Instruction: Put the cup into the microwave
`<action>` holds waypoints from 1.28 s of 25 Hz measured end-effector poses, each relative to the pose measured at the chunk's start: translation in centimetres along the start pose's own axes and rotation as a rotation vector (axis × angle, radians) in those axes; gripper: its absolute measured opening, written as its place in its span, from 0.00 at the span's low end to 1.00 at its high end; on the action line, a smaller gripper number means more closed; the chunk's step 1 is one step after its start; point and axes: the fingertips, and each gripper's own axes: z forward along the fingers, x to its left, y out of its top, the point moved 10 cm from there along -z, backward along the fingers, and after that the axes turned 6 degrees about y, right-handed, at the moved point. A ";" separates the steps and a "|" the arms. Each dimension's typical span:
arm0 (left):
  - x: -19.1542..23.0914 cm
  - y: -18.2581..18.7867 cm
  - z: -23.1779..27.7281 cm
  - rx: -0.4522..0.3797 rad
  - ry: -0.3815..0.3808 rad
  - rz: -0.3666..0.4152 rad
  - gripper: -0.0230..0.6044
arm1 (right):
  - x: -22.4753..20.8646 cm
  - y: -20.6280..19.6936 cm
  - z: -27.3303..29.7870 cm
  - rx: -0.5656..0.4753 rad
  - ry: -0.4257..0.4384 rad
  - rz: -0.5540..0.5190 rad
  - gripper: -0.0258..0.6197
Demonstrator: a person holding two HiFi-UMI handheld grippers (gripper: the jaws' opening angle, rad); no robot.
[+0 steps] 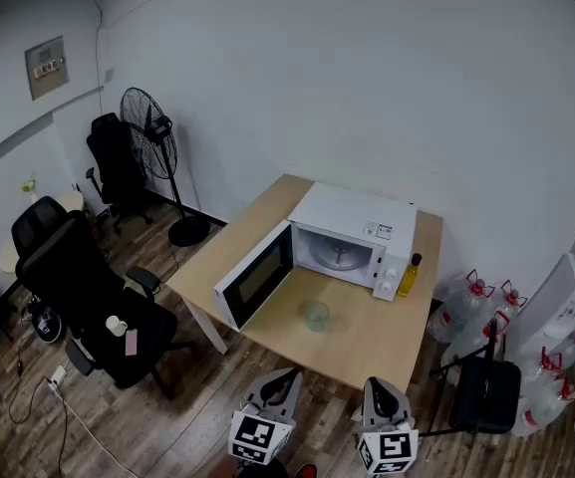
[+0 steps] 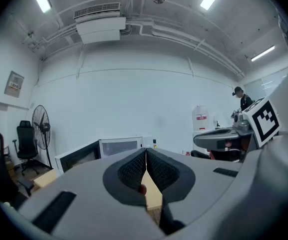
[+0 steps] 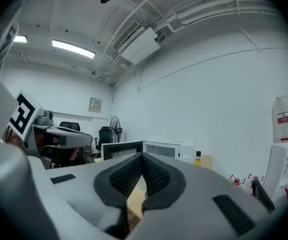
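Reach is the question at this moment. The cup (image 1: 316,316), a small clear glass one, stands upright on the bench (image 1: 367,342), ahead of both grippers and apart from them, untouched. The left gripper (image 1: 289,376) hangs off the bench's near edge with its jaws pressed together and nothing between them. The right gripper (image 1: 375,384) beside it also shows its pads meeting at the tips, and it too is empty. From the left gripper the cup lies forward and a little to the right. From the right gripper it lies forward and further off to the left, so the left one looks the nearer. Beyond the cup, forward of both grippers, sits the microwave (image 1: 352,229) with its door (image 1: 255,277) swung wide on the left gripper's side and its cavity (image 1: 337,252) bare and facing the cup. A yellow bottle (image 1: 409,275) stands at the microwave's right front corner, forward of the right gripper. The cup's long axis is vertical and no handle shows, so a side grasp would likely serve from either hand, though the chosen gripper must first spread its jaws. The task appears not yet begun: the cup has to be gripped, then carried straight on into the cavity, clear of the open door.
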 end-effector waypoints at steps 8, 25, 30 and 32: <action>0.6 -0.4 0.9 0.006 0.012 -0.006 0.08 | -0.5 -0.3 1.3 0.019 0.014 0.014 0.07; 6.2 -2.6 12.2 0.082 -0.058 -0.034 0.08 | -4.3 -1.8 12.2 0.064 -0.036 0.069 0.07; 8.1 -4.2 16.3 0.140 -0.101 -0.049 0.08 | -5.7 -3.5 15.9 0.120 -0.071 0.102 0.07; 8.8 -5.0 17.9 0.157 -0.115 -0.051 0.08 | -6.3 -4.4 17.4 0.139 -0.083 0.110 0.07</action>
